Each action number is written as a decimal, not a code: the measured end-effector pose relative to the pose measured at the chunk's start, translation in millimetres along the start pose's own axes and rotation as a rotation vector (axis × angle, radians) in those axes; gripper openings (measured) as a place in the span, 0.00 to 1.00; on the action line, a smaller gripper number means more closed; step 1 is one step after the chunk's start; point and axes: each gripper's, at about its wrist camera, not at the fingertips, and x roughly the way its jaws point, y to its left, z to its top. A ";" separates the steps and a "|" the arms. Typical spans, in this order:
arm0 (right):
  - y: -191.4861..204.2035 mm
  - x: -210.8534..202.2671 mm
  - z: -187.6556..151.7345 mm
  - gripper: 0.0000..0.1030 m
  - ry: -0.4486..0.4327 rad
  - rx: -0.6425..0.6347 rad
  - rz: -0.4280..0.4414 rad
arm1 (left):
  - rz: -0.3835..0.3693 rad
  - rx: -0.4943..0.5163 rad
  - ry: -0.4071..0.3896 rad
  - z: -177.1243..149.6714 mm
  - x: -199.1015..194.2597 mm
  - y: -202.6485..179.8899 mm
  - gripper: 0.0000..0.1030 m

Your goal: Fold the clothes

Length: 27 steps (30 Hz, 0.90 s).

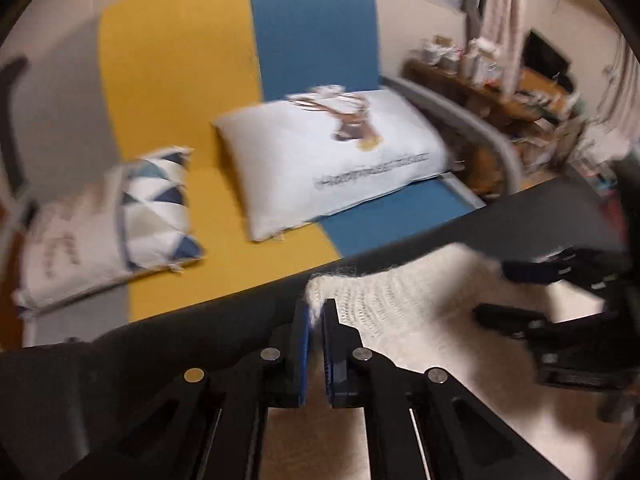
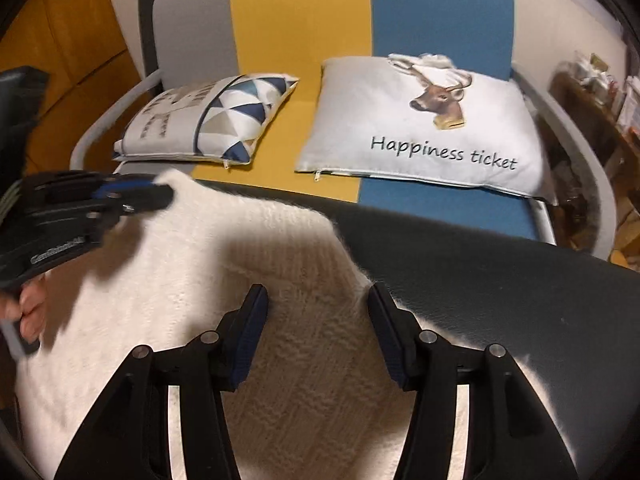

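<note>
A fluffy cream-white knitted sweater [image 2: 224, 280] lies spread on a dark, smooth surface [image 2: 500, 276], and it reaches up to the far edge of this surface. The left gripper [image 1: 316, 308] has its two black fingers with blue pads pressed together on a far corner of the sweater; a thin fold of the wool stands between them. In the right wrist view the same gripper comes in from the left, held by a hand [image 2: 28, 312], and its body carries small white writing, too blurred to read with certainty. The right gripper [image 2: 318, 300] hovers over the near part of the sweater with its fingers wide apart and nothing between them.

Behind the surface stands a sofa with grey, yellow and blue panels [image 2: 304, 12]. On it lies a white cushion with a deer head [image 2: 420, 120], printed "Happiness ticket", and beside it a cushion with blue and white triangles [image 2: 208, 116], whose grey letters cannot be read.
</note>
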 end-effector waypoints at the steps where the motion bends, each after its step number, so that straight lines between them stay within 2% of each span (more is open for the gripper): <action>1: 1.5 0.4 -0.9 0.55 -0.010 0.002 -0.018 | 0.025 0.012 0.012 -2.4 5.7 -3.9 0.06; 2: 3.1 0.8 -1.9 0.55 -0.020 0.004 -0.036 | 0.046 0.016 0.001 -3.0 6.2 -6.4 0.07; 3: 4.6 1.1 -2.8 0.55 -0.030 0.006 -0.054 | 0.020 -0.002 0.004 -0.5 3.6 -5.3 0.07; 4: 6.0 0.9 -3.6 0.55 -0.039 0.008 -0.068 | -0.042 -0.048 0.018 1.1 -0.2 1.1 0.10; 5: 6.1 -4.1 -3.5 0.55 -0.046 0.014 -0.046 | -0.098 -0.097 0.028 2.4 -4.8 8.8 0.15; 9: 8.5 -24.4 -3.5 0.55 -0.072 0.036 0.064 | -0.195 -0.244 -0.027 -9.6 -37.2 48.5 0.14; 11: 16.4 -29.2 -3.7 0.55 -0.071 0.028 0.133 | -0.224 -0.263 -0.030 -22.6 -49.0 60.9 0.14; 12: 21.2 -30.0 -3.5 0.55 -0.065 0.020 0.159 | -0.233 -0.270 -0.029 -28.4 -53.8 66.4 0.14; 13: 26.8 -26.6 -3.1 0.55 -0.051 0.010 0.150 | -0.214 -0.264 -0.014 -31.9 -53.3 68.8 0.14; 15: 37.9 -19.6 -2.2 0.55 -0.022 -0.011 0.130 | -0.136 -0.251 0.047 -41.6 -44.9 74.7 0.14; 17: 46.5 -9.0 -1.3 0.55 0.005 -0.025 0.092 | -0.095 -0.252 0.078 -47.1 -36.5 79.7 0.10; 19: 51.2 4.9 -2.1 0.55 0.053 -0.029 -0.020 | -0.107 -0.297 0.079 -48.0 -42.5 84.8 0.09; 22: 58.9 6.5 -3.1 0.55 0.059 -0.057 -0.066 | -0.150 -0.369 0.069 -52.8 -56.9 93.6 0.09; 24: 61.1 -6.3 -7.3 0.55 0.041 -0.021 -0.034 | -0.188 -0.437 0.043 -67.0 -80.2 109.7 0.12; 27: 78.1 -30.4 -18.6 0.55 0.010 -0.001 0.095 | -0.227 -0.569 0.007 -106.2 -121.0 151.5 0.13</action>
